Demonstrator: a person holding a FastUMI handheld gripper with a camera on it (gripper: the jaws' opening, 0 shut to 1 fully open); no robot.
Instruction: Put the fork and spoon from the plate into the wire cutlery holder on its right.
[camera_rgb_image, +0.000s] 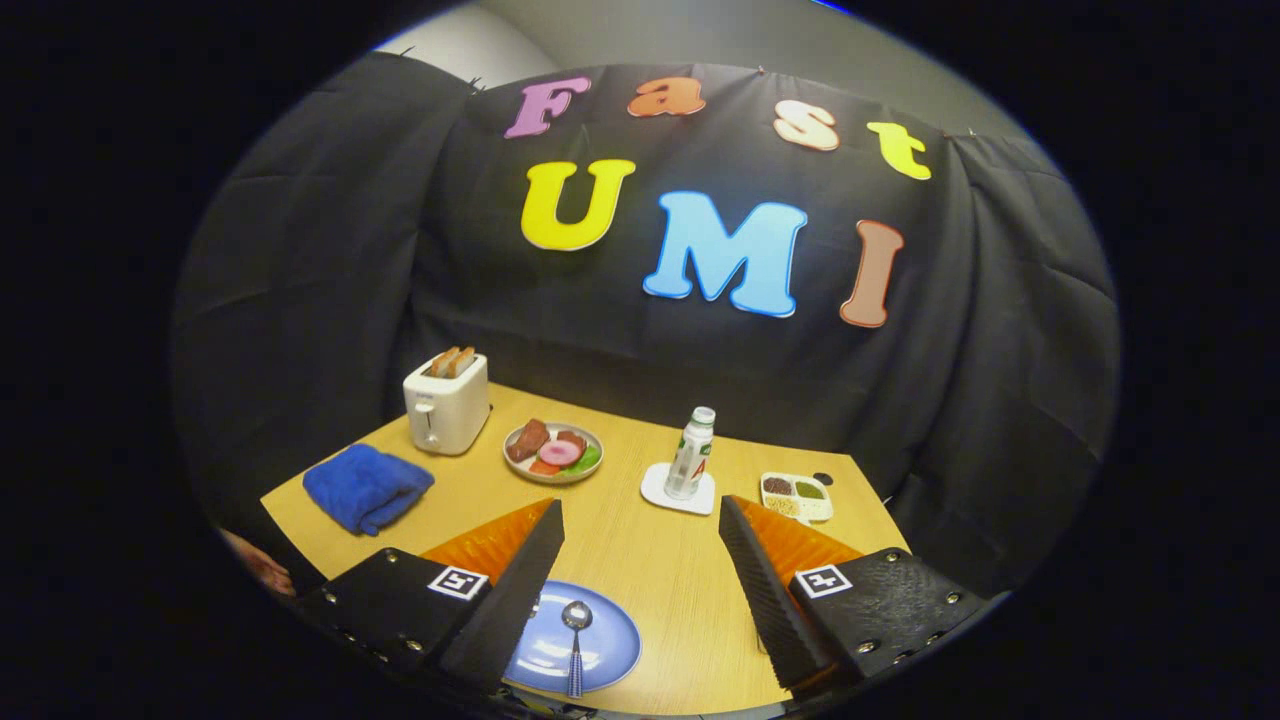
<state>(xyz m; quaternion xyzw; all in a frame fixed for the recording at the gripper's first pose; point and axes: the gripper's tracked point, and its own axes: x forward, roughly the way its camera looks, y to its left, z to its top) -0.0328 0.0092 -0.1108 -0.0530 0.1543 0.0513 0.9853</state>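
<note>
Mount: the fisheye camera rides on the tool (640, 575), its two fingers (500, 600) rising from the bottom of the view, spread wide apart.
Height: raised above the wooden surface (650, 560), looking down on it at a slant.
Facing: forward across the surface toward the black cloth wall (700, 370) at the back.
Nearest: the blue plate (610, 650) with the spoon (576, 630), low between the fingers, partly hidden by the left one.
Mid range: food plate (553, 452), bottle (691, 453), sectioned dish (796, 496), beyond the fingertips.
Far left: toaster (446, 402) and blue cloth (366, 486).
Distortion: strong curving toward the rim.
</note>
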